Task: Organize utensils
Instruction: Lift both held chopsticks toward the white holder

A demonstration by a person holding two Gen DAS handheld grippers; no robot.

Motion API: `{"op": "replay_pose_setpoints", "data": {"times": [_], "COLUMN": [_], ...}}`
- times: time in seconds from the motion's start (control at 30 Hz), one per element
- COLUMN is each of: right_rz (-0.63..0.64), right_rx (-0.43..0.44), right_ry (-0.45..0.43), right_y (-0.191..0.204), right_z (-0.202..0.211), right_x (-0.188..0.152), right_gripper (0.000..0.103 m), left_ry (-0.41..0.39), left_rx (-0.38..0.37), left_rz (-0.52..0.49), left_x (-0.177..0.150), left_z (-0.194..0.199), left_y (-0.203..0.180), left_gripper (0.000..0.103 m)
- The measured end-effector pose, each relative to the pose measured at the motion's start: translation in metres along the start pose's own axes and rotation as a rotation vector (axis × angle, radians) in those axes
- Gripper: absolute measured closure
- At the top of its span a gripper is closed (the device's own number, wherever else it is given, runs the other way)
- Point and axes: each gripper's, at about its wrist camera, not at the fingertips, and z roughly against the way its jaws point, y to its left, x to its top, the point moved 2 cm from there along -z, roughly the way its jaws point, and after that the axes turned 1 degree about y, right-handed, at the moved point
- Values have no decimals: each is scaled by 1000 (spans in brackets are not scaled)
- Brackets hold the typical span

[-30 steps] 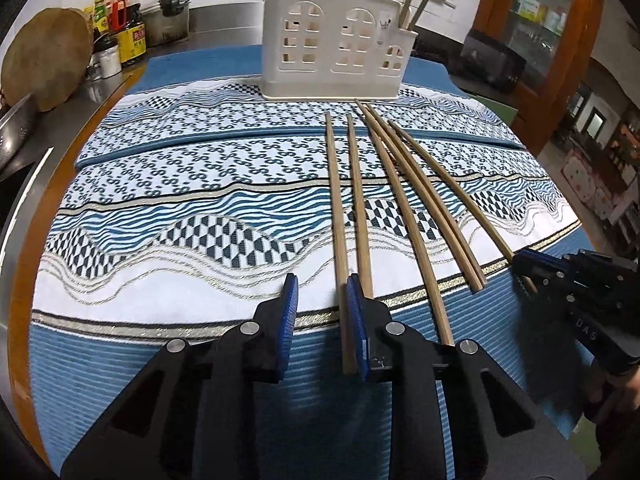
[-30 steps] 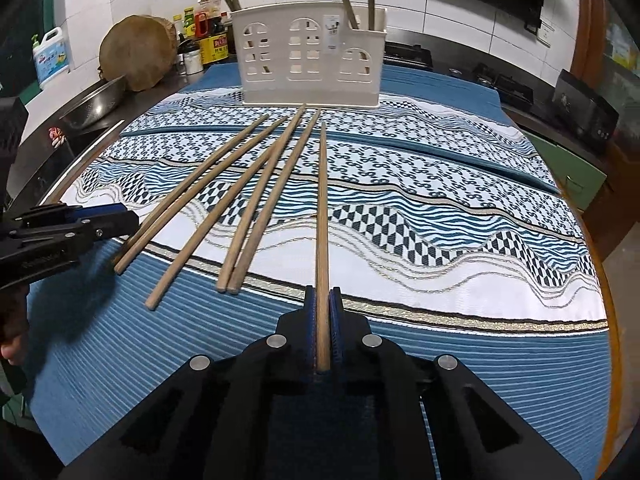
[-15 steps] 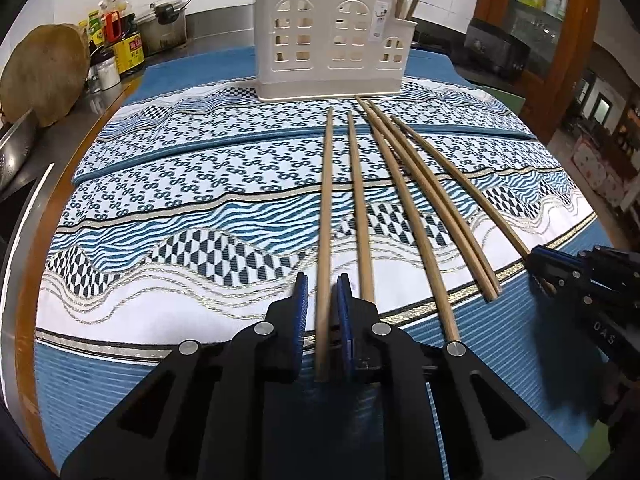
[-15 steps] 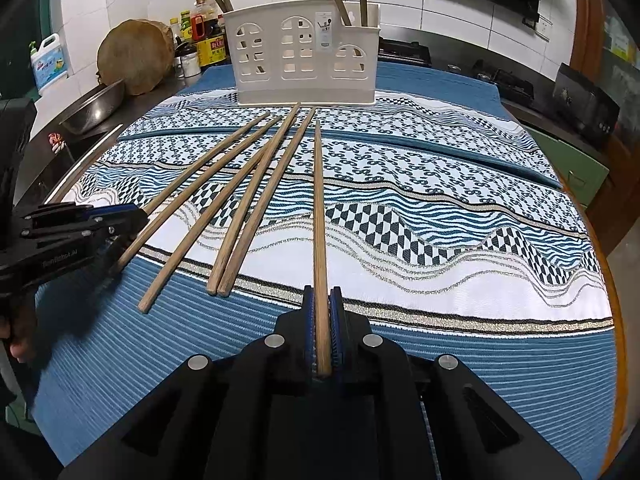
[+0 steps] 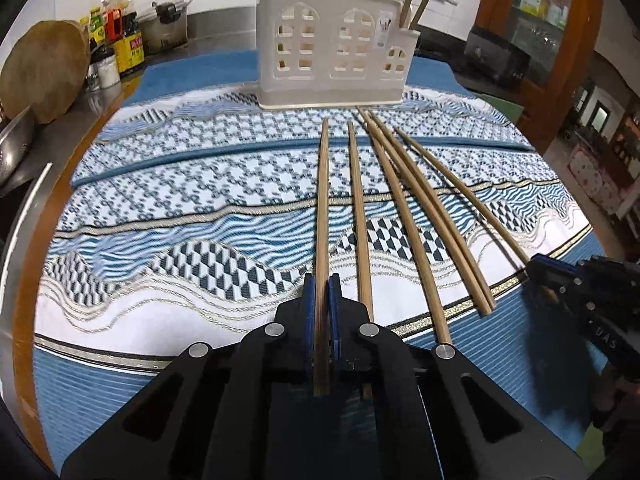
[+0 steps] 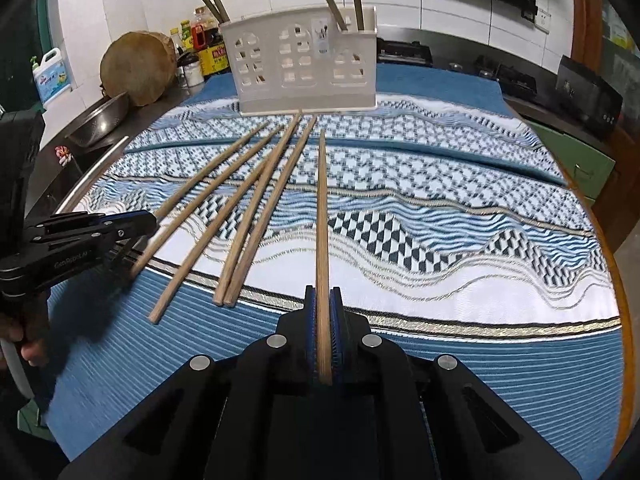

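Note:
Several wooden chopsticks lie fanned on a blue-and-white patterned cloth point(image 5: 200, 184), tips toward a white plastic utensil holder point(image 5: 332, 48) at the back, which also shows in the right wrist view point(image 6: 304, 60) with a few chopsticks standing in it. My left gripper point(image 5: 321, 284) is shut on the near end of the leftmost chopstick point(image 5: 322, 200). My right gripper point(image 6: 322, 296) is shut on the rightmost chopstick point(image 6: 321, 208). The right gripper shows at the right edge of the left wrist view point(image 5: 560, 276); the left gripper shows at the left of the right wrist view point(image 6: 132, 224).
A round wooden board point(image 5: 44, 68), bottles point(image 5: 120, 40) and a metal bowl point(image 6: 100, 116) stand at the back left on the counter. A dark appliance point(image 6: 588, 96) sits at the back right. Several loose chopsticks point(image 6: 244, 216) lie between the two grippers.
My left gripper was open beside the leftmost chopstick; it has closed on it. Both views have drawn a little nearer to the holder. The right gripper keeps its chopstick.

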Motion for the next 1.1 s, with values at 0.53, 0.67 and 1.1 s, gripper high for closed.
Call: {"op": "replay_pose_setpoints", "data": {"times": [0.53,0.67,1.1], "right_rz": [78,100,135], "right_rx": [48,46,-13], "right_ry": [-219,-228,-268], "right_y": [-1,-1,-12], "right_z": [98,104,121], "right_x": [107,137,246], "right_gripper": [96,96,96], "left_ry": [-219,-251,-263], "left_rx": [-47,-50,-68], "left_rz": [14,13,-18], "left_x": [38,53,95], "left_z": [68,74,82], "left_y": [12,14,19], "left_gripper": [98,98,98]}}
